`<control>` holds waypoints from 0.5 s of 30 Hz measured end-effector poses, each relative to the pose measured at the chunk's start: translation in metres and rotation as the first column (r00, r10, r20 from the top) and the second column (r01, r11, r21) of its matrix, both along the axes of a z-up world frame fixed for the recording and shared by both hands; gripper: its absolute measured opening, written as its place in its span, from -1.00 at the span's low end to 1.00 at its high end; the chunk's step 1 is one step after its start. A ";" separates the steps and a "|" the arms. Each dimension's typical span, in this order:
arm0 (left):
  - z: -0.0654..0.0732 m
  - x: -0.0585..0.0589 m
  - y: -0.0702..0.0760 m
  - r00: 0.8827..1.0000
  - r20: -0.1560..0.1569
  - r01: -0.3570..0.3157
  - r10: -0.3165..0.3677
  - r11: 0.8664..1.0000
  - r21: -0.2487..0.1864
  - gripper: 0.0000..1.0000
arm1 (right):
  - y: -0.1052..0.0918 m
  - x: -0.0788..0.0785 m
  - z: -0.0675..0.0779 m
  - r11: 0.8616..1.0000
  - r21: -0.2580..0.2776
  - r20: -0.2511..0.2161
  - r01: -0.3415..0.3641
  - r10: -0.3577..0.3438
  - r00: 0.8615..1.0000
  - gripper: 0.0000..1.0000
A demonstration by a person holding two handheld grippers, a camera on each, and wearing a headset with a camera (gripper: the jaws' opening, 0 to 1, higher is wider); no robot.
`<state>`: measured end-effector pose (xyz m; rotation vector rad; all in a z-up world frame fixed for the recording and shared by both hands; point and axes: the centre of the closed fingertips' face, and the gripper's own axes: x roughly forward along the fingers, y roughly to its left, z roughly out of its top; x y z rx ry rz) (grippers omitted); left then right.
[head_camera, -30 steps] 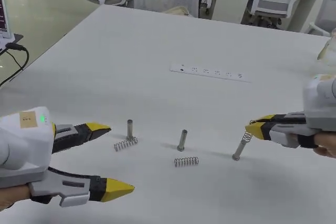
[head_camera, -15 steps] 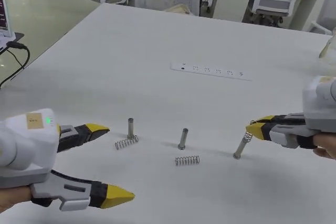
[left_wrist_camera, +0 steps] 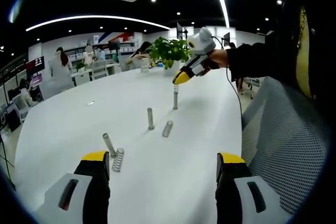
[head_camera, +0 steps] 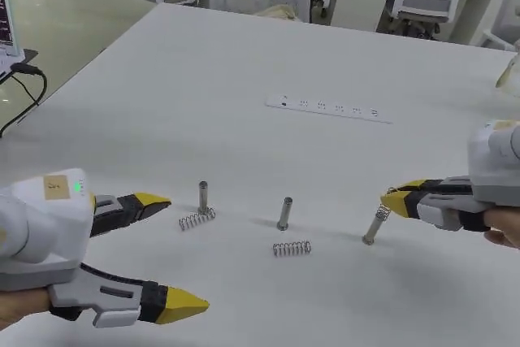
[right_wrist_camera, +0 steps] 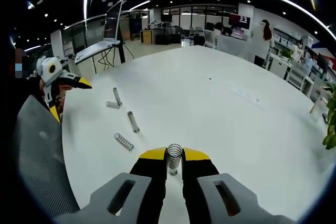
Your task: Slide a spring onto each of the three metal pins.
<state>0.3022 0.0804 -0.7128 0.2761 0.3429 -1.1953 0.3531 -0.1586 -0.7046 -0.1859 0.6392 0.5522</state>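
The right gripper [head_camera: 395, 199] is pinched shut on a spring [head_camera: 381, 212] and holds it at the top of the right pin [head_camera: 370, 233]. The grip looks chosen to line the coil's axis up with the pin so it can slide down. In the head view this pin leans toward 1 o'clock, probably nudged by the gripper, while the other two stand upright.

The left gripper [head_camera: 166, 253] hovers at 8 o'clock of the left pin [head_camera: 202, 197] with its jaws spread wide and nothing between them. It seems to be waiting near the next pickup.

The second spring [head_camera: 197, 219] lies on its side at 7 o'clock of the left pin, just beside its base. The third spring [head_camera: 292, 248] lies at 5 o'clock of the middle pin [head_camera: 284, 213], a little apart. Both pins look bare, so I judge the task to be at its first spring.

How far the held coil has gone over the pin's tip is hard to make out — in the right gripper view the coil and jaws cover the pin entirely. Whether the leaning pin's foot has lifted off the table [head_camera: 244, 62] is too small to tell. A power strip [head_camera: 329, 109] lies at 12 o'clock, well apart.
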 end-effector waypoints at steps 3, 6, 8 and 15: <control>0.000 0.000 0.000 1.000 0.000 0.000 0.000 1.000 0.001 0.61 | 0.000 0.000 -0.003 1.000 -0.002 -0.003 0.000 0.000 1.000 -0.85; 0.000 0.000 0.000 1.000 0.000 0.001 -0.001 1.000 0.001 0.60 | 0.000 0.000 -0.007 1.000 -0.003 -0.007 -0.001 0.001 1.000 -0.85; 0.000 -0.001 0.001 1.000 0.000 0.002 -0.002 1.000 0.002 0.60 | 0.000 0.000 -0.008 1.000 -0.001 -0.009 0.000 0.000 1.000 -0.85; -0.001 -0.002 0.001 1.000 -0.001 0.003 -0.003 1.000 0.006 0.58 | 0.000 0.000 -0.020 1.000 -0.008 -0.022 -0.002 0.002 1.000 -0.85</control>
